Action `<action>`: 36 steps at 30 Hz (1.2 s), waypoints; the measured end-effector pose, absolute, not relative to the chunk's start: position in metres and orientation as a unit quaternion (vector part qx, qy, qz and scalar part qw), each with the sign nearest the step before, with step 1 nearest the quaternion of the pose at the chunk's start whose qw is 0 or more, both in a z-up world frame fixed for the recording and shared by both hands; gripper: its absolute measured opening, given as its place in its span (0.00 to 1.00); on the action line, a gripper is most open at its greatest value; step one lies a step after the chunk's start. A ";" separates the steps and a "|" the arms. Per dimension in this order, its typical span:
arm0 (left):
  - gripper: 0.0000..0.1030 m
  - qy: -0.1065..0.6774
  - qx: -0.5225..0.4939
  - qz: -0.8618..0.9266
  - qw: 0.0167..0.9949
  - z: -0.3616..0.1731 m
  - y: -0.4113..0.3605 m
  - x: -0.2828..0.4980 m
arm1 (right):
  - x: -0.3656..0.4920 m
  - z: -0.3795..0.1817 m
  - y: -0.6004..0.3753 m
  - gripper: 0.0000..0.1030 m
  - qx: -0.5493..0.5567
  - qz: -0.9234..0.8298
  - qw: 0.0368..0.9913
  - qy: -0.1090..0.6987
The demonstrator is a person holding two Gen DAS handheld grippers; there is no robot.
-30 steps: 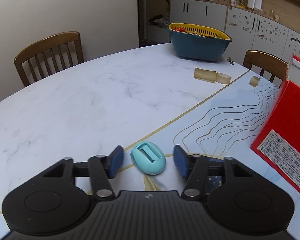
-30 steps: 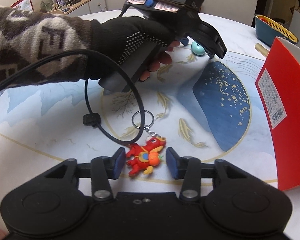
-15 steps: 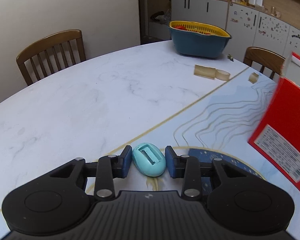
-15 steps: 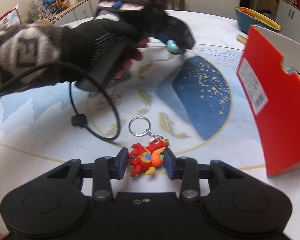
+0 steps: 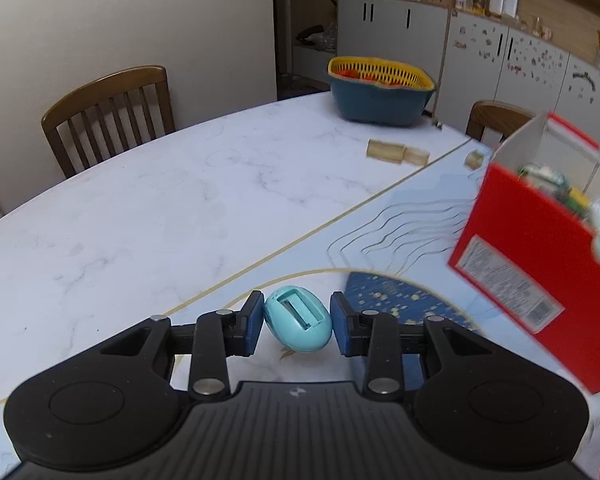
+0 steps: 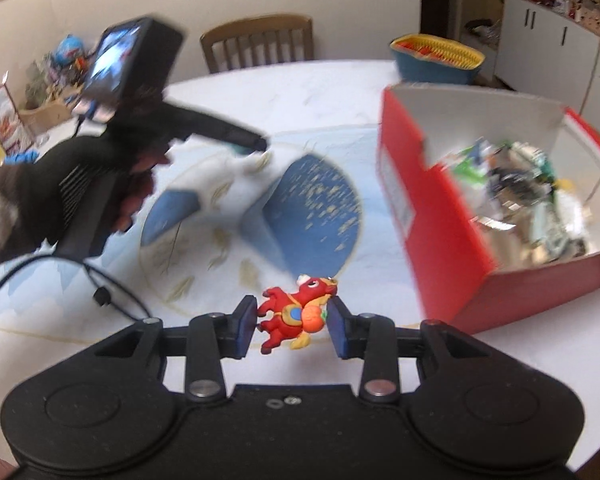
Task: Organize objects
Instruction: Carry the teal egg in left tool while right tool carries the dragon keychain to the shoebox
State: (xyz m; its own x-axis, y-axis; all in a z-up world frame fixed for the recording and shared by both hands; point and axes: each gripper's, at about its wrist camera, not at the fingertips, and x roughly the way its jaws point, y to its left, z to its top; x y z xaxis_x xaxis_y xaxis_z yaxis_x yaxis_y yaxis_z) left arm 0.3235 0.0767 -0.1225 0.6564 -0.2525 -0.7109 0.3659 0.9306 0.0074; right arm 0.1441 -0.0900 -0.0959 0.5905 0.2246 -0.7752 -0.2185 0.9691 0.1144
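Note:
My left gripper (image 5: 298,326) is shut on a light blue egg-shaped object (image 5: 298,323) and holds it above the table. My right gripper (image 6: 292,318) is shut on a red dragon keychain (image 6: 294,314) and holds it in the air. The open red box (image 6: 452,216) stands to the right in both views, its near wall also in the left wrist view (image 5: 540,264), with several small items inside. The left gripper's body and gloved hand (image 6: 112,168) show at the left of the right wrist view.
A blue basket with a yellow strainer (image 5: 380,92) stands at the far table edge. Small tan tape rolls (image 5: 396,152) lie before it. Wooden chairs (image 5: 108,116) stand around the table. A black cable (image 6: 100,292) lies on the patterned mat.
Both grippers closed on their objects and lifted them off the table. Both views rose and the red box's inside came into sight.

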 end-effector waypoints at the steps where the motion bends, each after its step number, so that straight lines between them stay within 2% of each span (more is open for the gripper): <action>1: 0.34 0.377 0.072 -0.170 0.907 -0.116 0.077 0.321 | 0.144 -0.090 -0.095 0.35 0.005 0.123 0.894 0.431; 10: 0.34 0.365 0.059 -0.201 0.907 -0.053 0.059 0.298 | 0.156 -0.042 -0.144 0.35 0.013 0.126 0.908 0.400; 17: 0.34 0.362 0.065 -0.222 0.903 -0.023 0.022 0.279 | 0.167 -0.018 -0.181 0.35 0.000 0.145 0.917 0.373; 27: 0.34 0.374 0.063 -0.250 0.891 -0.008 -0.053 0.271 | 0.192 -0.006 -0.241 0.35 -0.023 0.159 0.923 0.349; 36: 0.34 0.394 0.069 -0.252 0.881 -0.024 -0.119 0.273 | 0.228 -0.012 -0.288 0.35 -0.042 0.161 0.924 0.345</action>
